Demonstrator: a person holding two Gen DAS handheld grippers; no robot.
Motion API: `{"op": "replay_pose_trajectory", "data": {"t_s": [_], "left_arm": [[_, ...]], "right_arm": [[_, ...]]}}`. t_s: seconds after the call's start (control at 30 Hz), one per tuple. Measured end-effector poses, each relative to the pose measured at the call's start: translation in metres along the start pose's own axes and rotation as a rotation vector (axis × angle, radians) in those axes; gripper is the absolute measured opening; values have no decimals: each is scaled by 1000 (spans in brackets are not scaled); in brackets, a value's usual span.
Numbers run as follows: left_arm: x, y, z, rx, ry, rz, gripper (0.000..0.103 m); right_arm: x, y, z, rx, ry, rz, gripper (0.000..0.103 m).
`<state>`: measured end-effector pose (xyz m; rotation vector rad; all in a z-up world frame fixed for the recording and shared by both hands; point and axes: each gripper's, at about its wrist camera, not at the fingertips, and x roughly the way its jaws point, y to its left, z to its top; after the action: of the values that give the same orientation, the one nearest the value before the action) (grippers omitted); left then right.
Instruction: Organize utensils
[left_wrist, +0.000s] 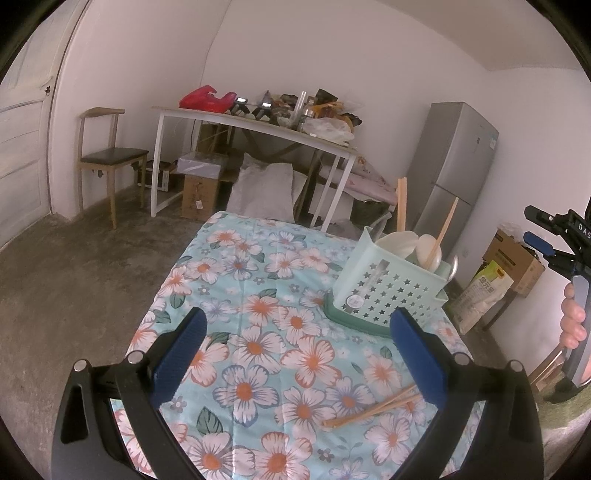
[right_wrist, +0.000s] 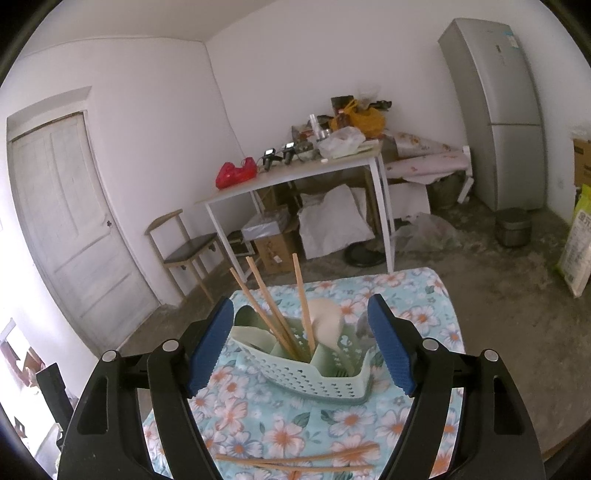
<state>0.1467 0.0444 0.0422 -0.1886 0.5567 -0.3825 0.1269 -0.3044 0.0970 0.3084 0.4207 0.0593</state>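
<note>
Nearest, the left gripper (left_wrist: 295, 354) is held with its jaws spread wide and nothing between them, above the flowered tablecloth (left_wrist: 258, 280). The right gripper (right_wrist: 301, 347) is likewise seen with its jaws spread and empty, aimed at the holder beyond it. A few loose chopsticks (left_wrist: 369, 406) are left lying flat on the cloth at the near right, just in front of the left gripper's right finger; in the right wrist view they (right_wrist: 295, 461) lie crosswise at the near edge. Farther off, the pale green utensil holder (left_wrist: 388, 288) stands upright, already stocked with upright chopsticks (right_wrist: 273, 314) and a white spoon (right_wrist: 327, 321). The step in hand is judged to be the gathering of the remaining chopsticks. A lowering of one gripper to the cloth and a pinch across the thin sticks would be called for next.
</note>
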Motion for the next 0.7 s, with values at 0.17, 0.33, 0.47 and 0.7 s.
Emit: {"op": "replay_pose_trajectory", "data": {"t_s": [0.17, 0.33, 0.47, 0.7], "left_arm": [[0, 1, 0, -1, 1, 1, 97], [-1, 1, 0, 0, 1, 1, 97], [-1, 2, 0, -1, 1, 2, 97], [-1, 2, 0, -1, 2, 0, 97]], "right_arm": [[0, 0, 0, 0, -1, -1, 72], [1, 1, -1, -3, 6, -1, 74], [5, 3, -6, -10, 16, 1, 76], [1, 3, -15, -14, 32, 10, 78]]}}
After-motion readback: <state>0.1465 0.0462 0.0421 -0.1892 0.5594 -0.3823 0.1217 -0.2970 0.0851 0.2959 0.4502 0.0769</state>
